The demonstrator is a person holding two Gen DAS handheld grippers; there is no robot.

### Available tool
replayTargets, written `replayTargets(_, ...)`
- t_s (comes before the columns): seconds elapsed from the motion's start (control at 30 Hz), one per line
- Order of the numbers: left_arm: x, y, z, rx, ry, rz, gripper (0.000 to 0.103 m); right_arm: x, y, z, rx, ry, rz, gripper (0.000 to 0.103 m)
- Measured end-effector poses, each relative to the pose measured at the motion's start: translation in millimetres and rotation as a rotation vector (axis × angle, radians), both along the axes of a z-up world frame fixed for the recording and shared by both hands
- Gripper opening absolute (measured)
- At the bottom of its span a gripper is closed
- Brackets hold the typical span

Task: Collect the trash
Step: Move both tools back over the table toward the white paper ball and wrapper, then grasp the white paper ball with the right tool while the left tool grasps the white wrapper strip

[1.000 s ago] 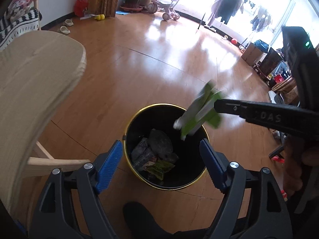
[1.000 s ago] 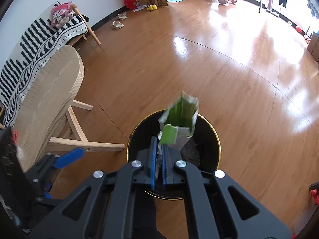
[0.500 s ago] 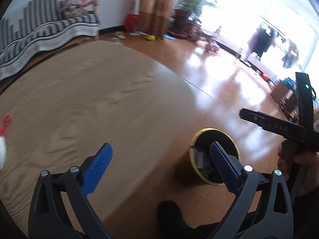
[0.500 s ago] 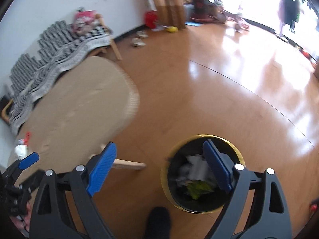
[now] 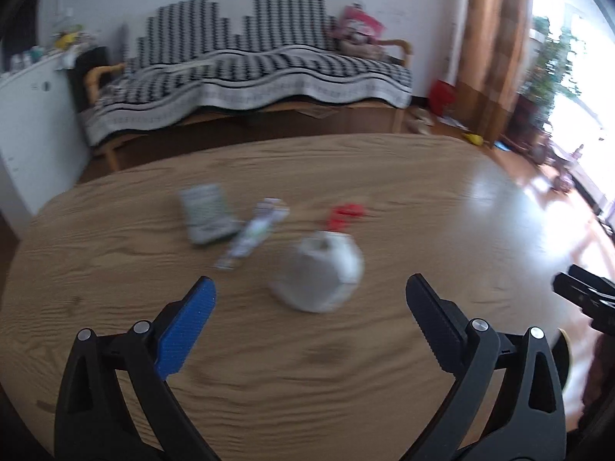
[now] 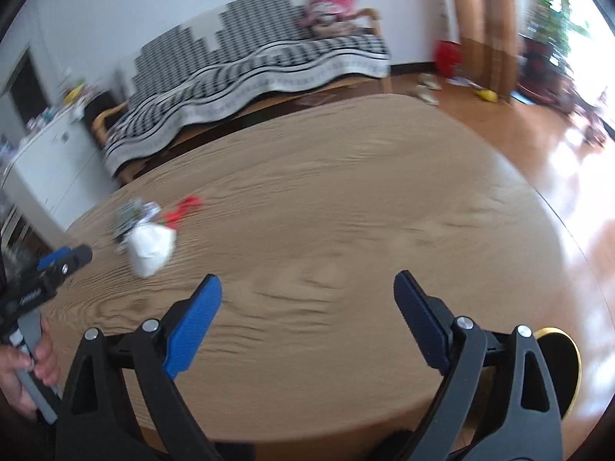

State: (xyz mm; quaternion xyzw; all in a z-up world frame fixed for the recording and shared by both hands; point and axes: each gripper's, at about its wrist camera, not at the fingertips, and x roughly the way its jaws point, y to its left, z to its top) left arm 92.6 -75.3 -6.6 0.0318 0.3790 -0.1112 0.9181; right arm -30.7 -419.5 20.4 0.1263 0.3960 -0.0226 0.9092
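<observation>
Trash lies on the oval wooden table [image 5: 307, 376]: a crumpled white paper ball [image 5: 319, 272], a long thin wrapper [image 5: 251, 232], a grey-green packet [image 5: 205, 213] and a red scrap [image 5: 346, 213]. My left gripper [image 5: 309, 286] hangs open over the table, with the paper ball just beyond its fingertips and nothing between them. In the right wrist view the same ball [image 6: 151, 247] and red scrap [image 6: 184, 207] lie far left. My right gripper [image 6: 307, 281] is above bare table, its jaws opening and empty. The black bin's yellow rim [image 6: 557, 361] peeks out beside the table's near right edge.
A sofa with a black-and-white throw [image 5: 250, 65] stands behind the table, a white cabinet [image 5: 27, 107] to its left. Brown curtains [image 5: 496, 38] and bright windows are at the right, over glossy wooden floor [image 6: 576, 146]. A hand [image 6: 23, 368] holds the left gripper's handle.
The green carton left my right gripper, which went from shut to open. Both grippers swung away from the bin and up over the table, where the trash now shows.
</observation>
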Motion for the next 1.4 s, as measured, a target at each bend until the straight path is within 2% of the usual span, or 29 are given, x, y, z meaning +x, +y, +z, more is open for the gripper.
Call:
replayTargets(0.13, 22, 55, -12, 0.041, 0.007, 0.069, 0.096, 40, 65, -5, -0.035, 0.003, 0.108, 0.09)
replayTargets(0.3, 38, 97, -35, 0.023, 0.048, 0.115, 0.096, 84, 127, -21, -0.056, 0.023, 0.199, 0.091)
replayTargets(0.43, 50, 107, -51, -0.006, 0.08, 0.108, 0.096, 111, 160, -39, -0.074, 0.052, 0.243, 0.091)
replayTargets(0.6, 64, 115, -61, 0.032, 0.072, 0.104, 0.096, 142, 184, -60, -0.082, 0.075, 0.28, 0.091)
replayTargets(0.77, 75, 116, -68, -0.003, 0.09, 0.083, 0.096, 163, 202, -70, -0.119, 0.075, 0.306, 0.091)
replayTargets(0.83, 77, 110, -71, 0.011, 0.087, 0.066, 0.096, 170, 203, -73, -0.123, 0.082, 0.321, 0.09)
replayTargets(0.87, 78, 107, -72, 0.019, 0.085, 0.059, 0.096, 173, 204, -76, -0.123, 0.085, 0.33, 0.076)
replayTargets(0.97, 85, 93, -75, 0.024, 0.093, 0.04, 0.096, 172, 198, -74, -0.114, 0.083, 0.341, 0.071)
replayTargets(1.1, 94, 71, -80, 0.015, 0.1, 0.004, 0.096, 156, 177, -57, -0.1, 0.051, 0.34, 0.07)
replayTargets(1.3, 103, 33, -89, 0.076, 0.099, -0.055, 0.095, 128, 139, -41, -0.093, 0.031, 0.33, 0.071)
replayTargets(1.37, 105, 24, -91, 0.086, 0.108, -0.062, 0.089, 120, 129, -40, -0.106, 0.028, 0.328, 0.071)
replayTargets(1.4, 108, 18, -93, 0.09, 0.12, -0.071, 0.082, 116, 124, -39, -0.112, 0.027, 0.325, 0.071)
